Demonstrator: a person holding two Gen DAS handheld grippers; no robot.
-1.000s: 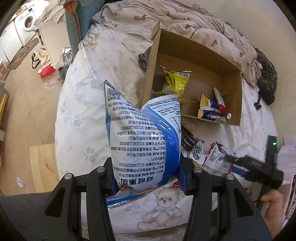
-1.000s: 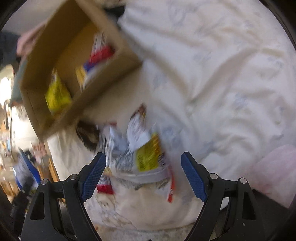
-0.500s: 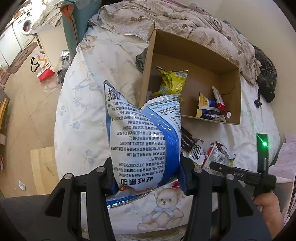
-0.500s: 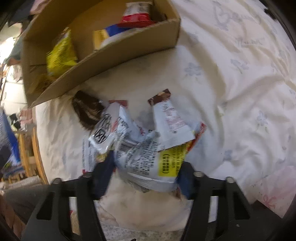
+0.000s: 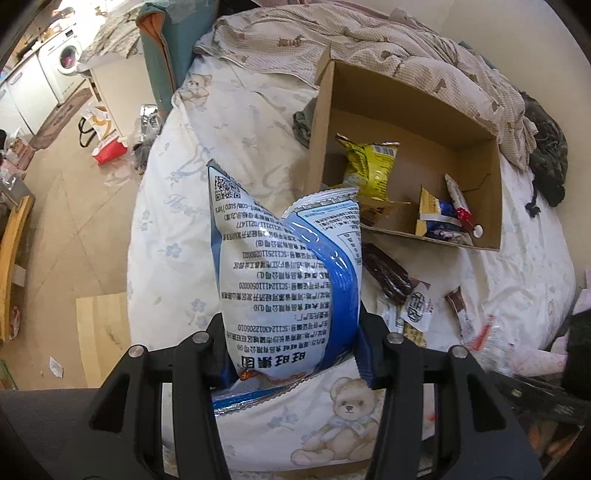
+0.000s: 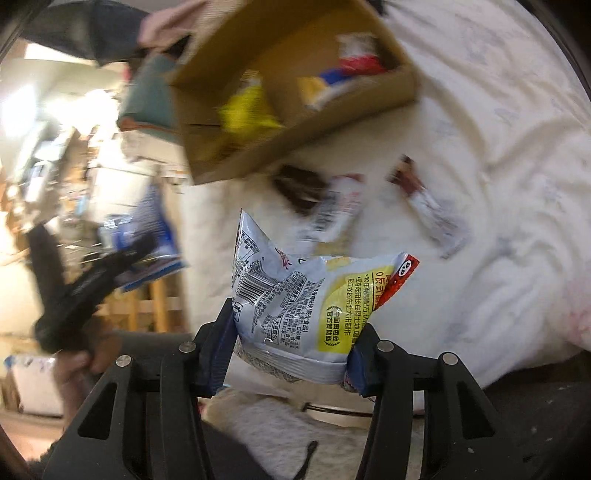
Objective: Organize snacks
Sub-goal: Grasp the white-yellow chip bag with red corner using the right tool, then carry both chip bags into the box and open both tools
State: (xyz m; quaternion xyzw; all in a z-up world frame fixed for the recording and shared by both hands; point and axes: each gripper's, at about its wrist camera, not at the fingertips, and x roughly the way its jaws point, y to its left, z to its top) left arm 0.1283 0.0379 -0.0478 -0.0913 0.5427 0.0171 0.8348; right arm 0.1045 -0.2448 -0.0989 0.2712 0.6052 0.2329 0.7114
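one cardboard box (image 5: 406, 99), three snack packs inside; three loose packs beyond the tongs; two gripped bags.

Beige tile floor (image 5: 74, 206), white washing machine (image 5: 64, 64), bear-print bedsheet (image 5: 236, 122), cream wall (image 5: 517, 33)

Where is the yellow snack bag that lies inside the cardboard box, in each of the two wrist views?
Left wrist view: the yellow snack bag stands in the left compartment of the cardboard box, upper centre-right of the picture.
Right wrist view: the same bag is a blurred yellow patch in the box, upper centre.
Shared landmark: the dark brown packet on the bed sheet just outside the box's front wall.
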